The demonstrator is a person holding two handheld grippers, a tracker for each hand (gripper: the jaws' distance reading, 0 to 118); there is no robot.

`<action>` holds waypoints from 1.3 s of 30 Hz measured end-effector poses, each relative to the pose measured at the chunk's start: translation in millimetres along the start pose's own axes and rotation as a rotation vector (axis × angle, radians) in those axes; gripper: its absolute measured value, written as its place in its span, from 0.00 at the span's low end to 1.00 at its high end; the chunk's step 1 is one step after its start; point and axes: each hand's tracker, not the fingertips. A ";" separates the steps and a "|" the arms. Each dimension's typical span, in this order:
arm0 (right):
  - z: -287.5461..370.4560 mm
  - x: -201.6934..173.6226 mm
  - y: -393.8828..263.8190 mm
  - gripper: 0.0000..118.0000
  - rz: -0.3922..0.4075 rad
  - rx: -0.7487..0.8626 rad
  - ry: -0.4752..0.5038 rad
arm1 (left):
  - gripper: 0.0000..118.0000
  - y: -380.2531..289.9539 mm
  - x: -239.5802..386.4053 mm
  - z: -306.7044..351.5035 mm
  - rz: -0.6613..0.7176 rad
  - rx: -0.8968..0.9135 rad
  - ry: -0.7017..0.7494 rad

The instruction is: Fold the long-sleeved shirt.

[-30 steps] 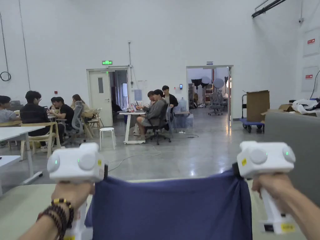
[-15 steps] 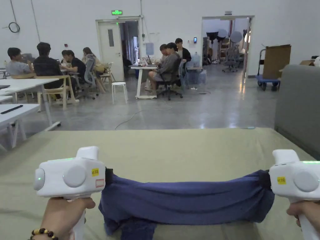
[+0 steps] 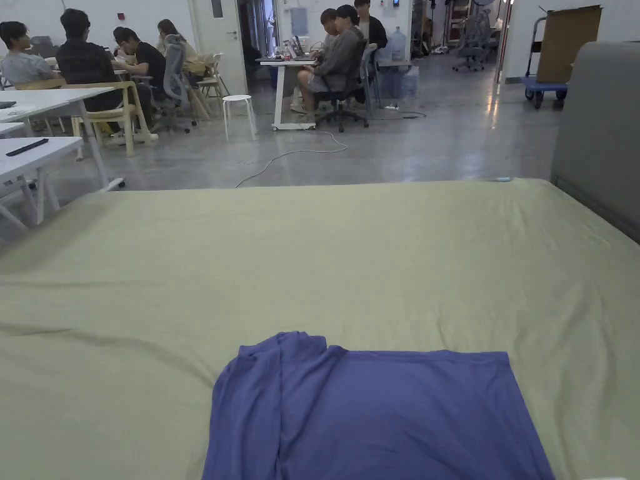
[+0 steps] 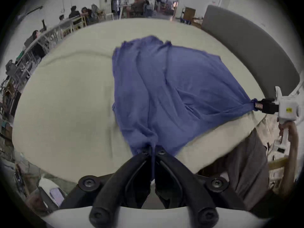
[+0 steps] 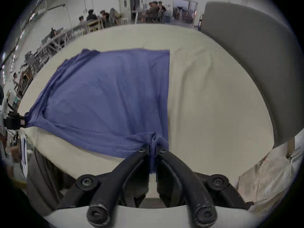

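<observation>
The blue long-sleeved shirt (image 3: 381,412) lies spread flat on the pale green table cover (image 3: 312,250), near the front edge. My left gripper (image 4: 152,149) is shut on the shirt's (image 4: 164,86) near left corner, pulling the cloth taut. My right gripper (image 5: 152,150) is shut on the bunched near right corner of the shirt (image 5: 107,96). Farther off at the right of the left gripper view, the right gripper (image 4: 256,105) pinches its corner; the left gripper (image 5: 23,122) is at the left edge of the right gripper view. The shirt's far edge has a small lump at the left.
A grey padded panel (image 3: 597,125) stands along the table's right side. Beyond the table's far edge is a shiny floor with white desks (image 3: 37,106), a stool (image 3: 236,112) and several seated people (image 3: 337,56). Bare cover stretches beyond and beside the shirt.
The shirt, held up in the air between both grippers, has come down and now lies flat on the table. The head camera has tilted down; both grippers have dropped below its picture.
</observation>
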 end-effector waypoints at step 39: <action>17.1 3.0 61.6 0.00 -0.061 0.127 0.051 | 0.16 -1.2 -2.2 -38.1 0.072 0.047 0.083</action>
